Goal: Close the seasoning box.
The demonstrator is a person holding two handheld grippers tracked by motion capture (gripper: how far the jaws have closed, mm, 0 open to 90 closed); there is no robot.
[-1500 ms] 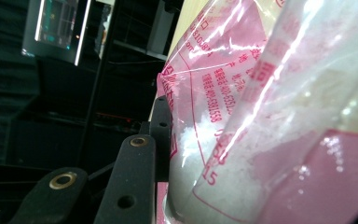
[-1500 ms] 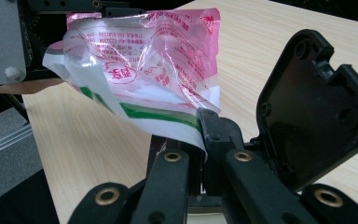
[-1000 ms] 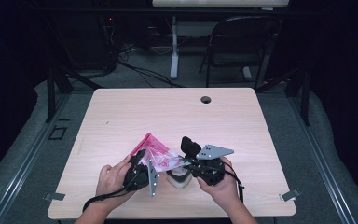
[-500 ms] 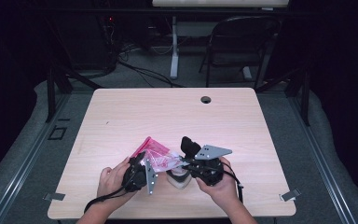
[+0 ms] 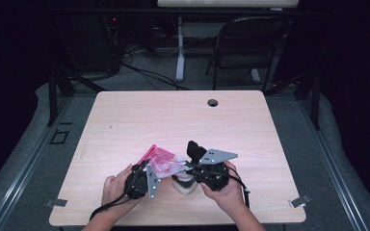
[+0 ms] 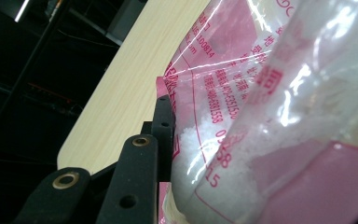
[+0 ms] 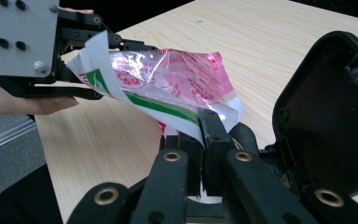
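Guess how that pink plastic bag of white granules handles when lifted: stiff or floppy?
Likely floppy: the pink bag sags and creases between the two grippers. The white granules pool low, so its weight probably shifts. The glossy film may slip in the fingers.

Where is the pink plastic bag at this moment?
In the high view the pink bag is near the table's front edge, held between the left gripper and the right gripper, beside a small white bowl.
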